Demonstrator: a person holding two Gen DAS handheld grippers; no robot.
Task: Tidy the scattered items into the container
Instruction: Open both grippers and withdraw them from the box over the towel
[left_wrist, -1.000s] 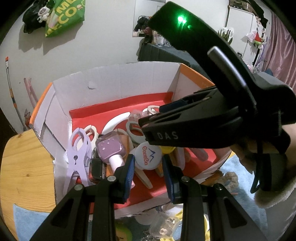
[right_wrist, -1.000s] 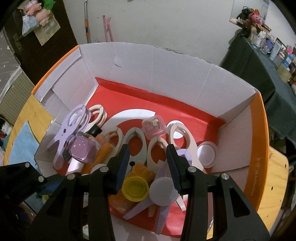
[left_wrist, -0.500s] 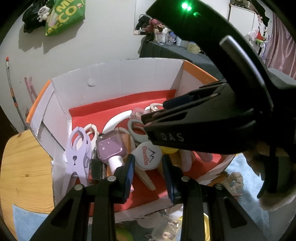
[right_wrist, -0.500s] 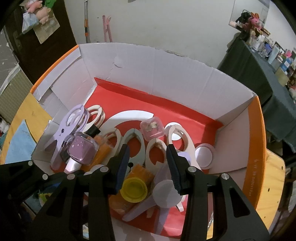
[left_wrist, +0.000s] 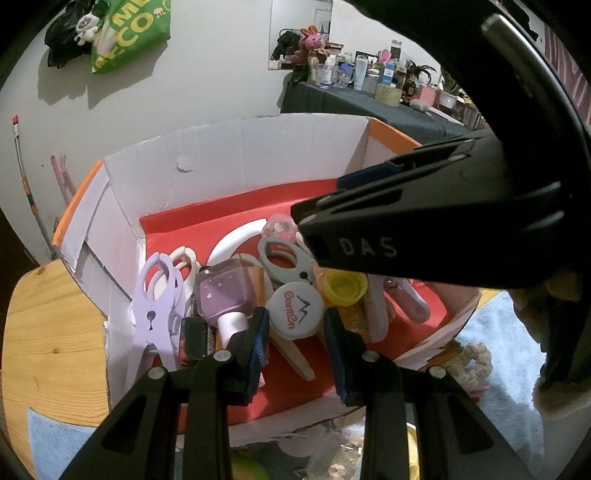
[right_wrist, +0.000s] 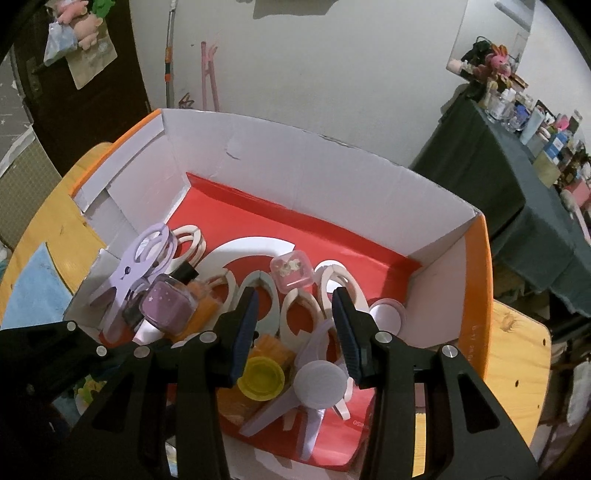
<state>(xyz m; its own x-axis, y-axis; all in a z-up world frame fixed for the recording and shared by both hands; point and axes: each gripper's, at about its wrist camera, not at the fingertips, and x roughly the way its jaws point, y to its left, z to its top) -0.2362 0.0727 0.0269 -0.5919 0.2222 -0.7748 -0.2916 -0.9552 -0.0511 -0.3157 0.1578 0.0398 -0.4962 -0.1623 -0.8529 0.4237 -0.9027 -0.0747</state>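
Observation:
An open cardboard box (left_wrist: 258, 155) with a red floor holds several clips, a purple nail polish bottle (left_wrist: 225, 291), a yellow cap (left_wrist: 345, 290) and a small pink clear case (right_wrist: 291, 271). My left gripper (left_wrist: 295, 321) hangs over the box's near edge, shut on a white round cap (left_wrist: 295, 308) with a red and blue logo. My right gripper (right_wrist: 293, 325) hovers over the box's middle, open, with nothing between its pads. Below it lie the yellow cap (right_wrist: 260, 376) and a lilac disc (right_wrist: 321, 376). In the left wrist view the right gripper (left_wrist: 306, 221) fills the upper right.
The box stands on a round wooden table (left_wrist: 48, 325) with a blue cloth (left_wrist: 55, 439) on it. Clear plastic bits (left_wrist: 332, 454) and a braided cord (left_wrist: 472, 362) lie outside the box's front. A dark-draped table (right_wrist: 498, 177) crowded with bottles stands behind.
The right gripper has drawn closer to the left camera and covers more of its view. The left gripper and the cap between its pads have stayed put.

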